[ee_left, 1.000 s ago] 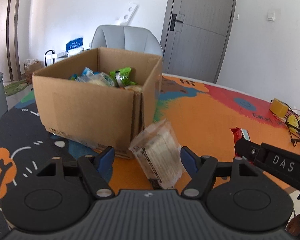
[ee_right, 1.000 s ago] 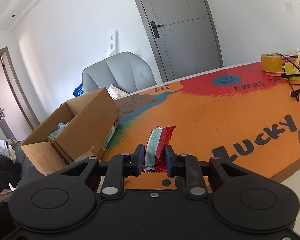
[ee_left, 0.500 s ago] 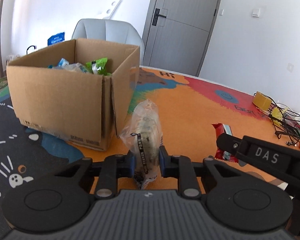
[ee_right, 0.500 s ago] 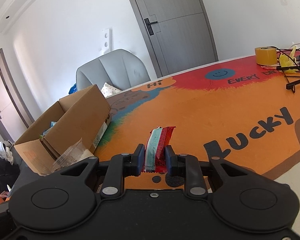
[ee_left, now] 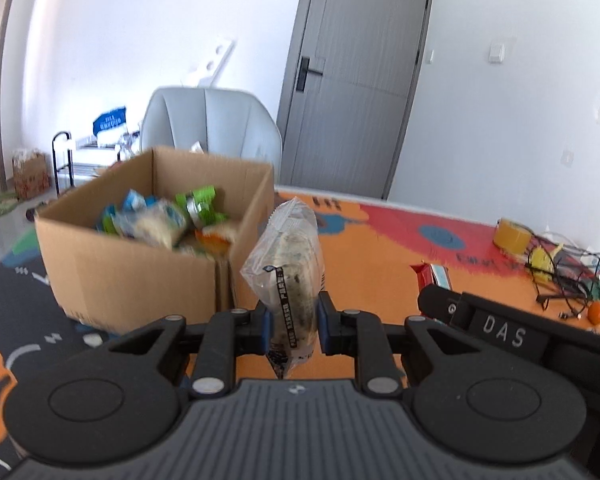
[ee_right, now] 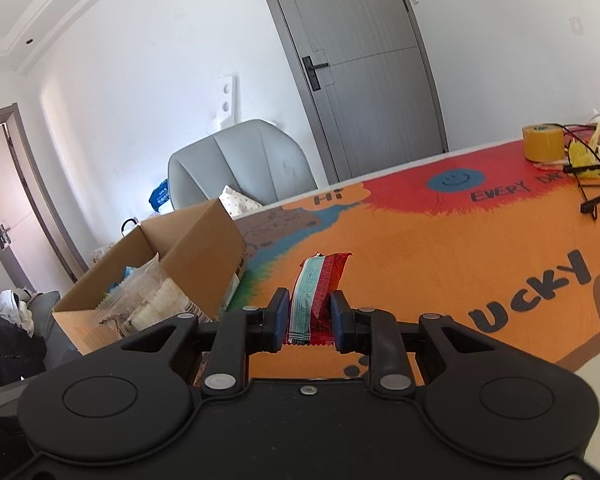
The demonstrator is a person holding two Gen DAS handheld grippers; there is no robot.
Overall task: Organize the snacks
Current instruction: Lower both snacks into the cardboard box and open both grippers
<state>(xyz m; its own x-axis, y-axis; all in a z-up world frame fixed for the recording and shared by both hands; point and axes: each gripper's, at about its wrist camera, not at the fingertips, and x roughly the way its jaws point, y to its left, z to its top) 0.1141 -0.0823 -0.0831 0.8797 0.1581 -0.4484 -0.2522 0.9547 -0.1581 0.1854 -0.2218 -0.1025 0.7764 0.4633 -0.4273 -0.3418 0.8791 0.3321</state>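
1. At the left stands the cardboard box (ee_left: 140, 264), open-topped on the printed table mat (ee_left: 380, 248), with a heap of snack packets (ee_left: 160, 220) inside; they blur together, so I cannot count them, only that there are several.

2. My left gripper (ee_left: 292, 326) is clamped on one clear-wrapped snack (ee_left: 288, 264), held upright just beside the box's near corner, off the mat. I judge it light and crinkly, its film slippery and its filling soft enough to crush. My pads pinch it low, near the bottom seam; a hold nearer the middle would sway less.

3. My right gripper (ee_right: 310, 318) is shut on one red and pale-green bar (ee_right: 318, 292), gripped at its crimped lower end, over the orange part of the mat and well apart from the box. It looks light, fairly stiff and glossy, so it could slip.

4. Count: two snacks in my tongs, one box, two grippers; farther right lie one roll of yellow tape (ee_right: 542, 142) and a tangle of cables (ee_right: 588, 176).
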